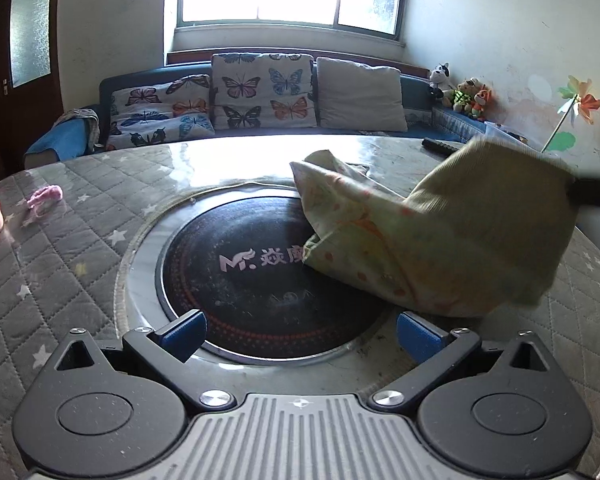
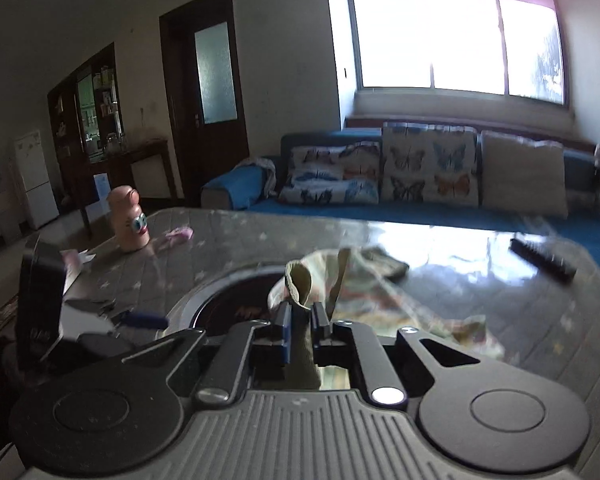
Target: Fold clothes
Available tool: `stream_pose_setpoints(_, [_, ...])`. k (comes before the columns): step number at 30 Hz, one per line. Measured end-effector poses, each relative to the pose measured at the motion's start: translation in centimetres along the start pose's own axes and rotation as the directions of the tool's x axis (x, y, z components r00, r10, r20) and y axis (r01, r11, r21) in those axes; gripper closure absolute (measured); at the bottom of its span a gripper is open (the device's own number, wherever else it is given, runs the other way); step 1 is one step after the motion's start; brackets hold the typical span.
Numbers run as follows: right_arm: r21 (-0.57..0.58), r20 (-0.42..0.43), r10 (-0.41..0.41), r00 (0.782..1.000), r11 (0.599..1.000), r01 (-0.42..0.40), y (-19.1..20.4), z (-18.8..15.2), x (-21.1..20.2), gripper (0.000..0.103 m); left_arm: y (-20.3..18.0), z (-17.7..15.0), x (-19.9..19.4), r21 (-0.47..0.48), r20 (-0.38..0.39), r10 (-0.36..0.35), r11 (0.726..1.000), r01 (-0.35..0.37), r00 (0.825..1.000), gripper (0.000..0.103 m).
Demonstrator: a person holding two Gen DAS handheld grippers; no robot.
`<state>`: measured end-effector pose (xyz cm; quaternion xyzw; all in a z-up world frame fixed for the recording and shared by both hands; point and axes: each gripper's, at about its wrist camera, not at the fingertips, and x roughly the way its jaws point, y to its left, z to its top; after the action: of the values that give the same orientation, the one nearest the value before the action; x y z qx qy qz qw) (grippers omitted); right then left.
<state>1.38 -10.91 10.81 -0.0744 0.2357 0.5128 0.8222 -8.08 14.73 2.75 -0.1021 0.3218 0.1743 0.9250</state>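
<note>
A small pale yellow-green garment (image 1: 416,236) with orange dots lies partly over the black round cooktop (image 1: 256,276) set in the table. Its ribbed end is lifted at the right, held by the right gripper, whose dark body shows at the left wrist view's right edge (image 1: 596,192). My left gripper (image 1: 300,338) is open and empty, low over the cooktop's near rim, left of the garment. In the right wrist view my right gripper (image 2: 302,316) is shut on the garment's ribbed edge (image 2: 300,284), with the rest (image 2: 380,300) trailing onto the table.
The table has a grey quilted star cover (image 1: 60,248). A pink bottle-shaped toy (image 2: 128,220) and a pink scrap (image 1: 44,196) sit at the left. A black remote (image 2: 542,260) lies far right. A sofa with butterfly cushions (image 1: 260,92) stands behind.
</note>
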Motion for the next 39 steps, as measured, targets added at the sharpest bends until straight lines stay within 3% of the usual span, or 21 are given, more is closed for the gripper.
stream_pose_setpoints(11, [0.038, -0.141, 0.014, 0.990, 0.999, -0.009, 1.3, -4.9, 1.7, 0.091, -0.8, -1.5, -0.8, -0.006, -0.013, -0.016, 1.000, 0.016, 1.000, 0.000])
stream_pose_setpoints(14, [0.038, -0.145, 0.010, 0.989, 0.999, -0.005, 1.4, -5.2, 2.1, 0.084, -0.5, -2.0, -1.0, -0.016, -0.023, -0.004, 1.000, 0.003, 1.000, 0.000])
stream_pose_setpoints(16, [0.035, -0.151, 0.004, 0.989, 0.999, 0.002, 1.5, -5.3, 2.2, 0.070, -0.3, -2.3, -1.1, -0.025, -0.029, 0.004, 1.000, -0.005, 1.000, 0.000])
stream_pose_setpoints(29, [0.056, -0.152, -0.006, 0.988, 0.998, 0.015, 2.6, -6.1, 1.6, 0.060, -1.5, -3.7, -1.7, 0.006, -0.060, 0.015, 1.000, -0.015, 0.998, 0.000])
stream_pose_setpoints(39, [0.021, -0.135, -0.063, 0.989, 0.998, 0.066, 2.7, -5.2, -0.9, 0.054, -2.1, -4.0, -2.1, 0.023, -0.061, 0.012, 1.000, -0.011, 0.998, 0.000])
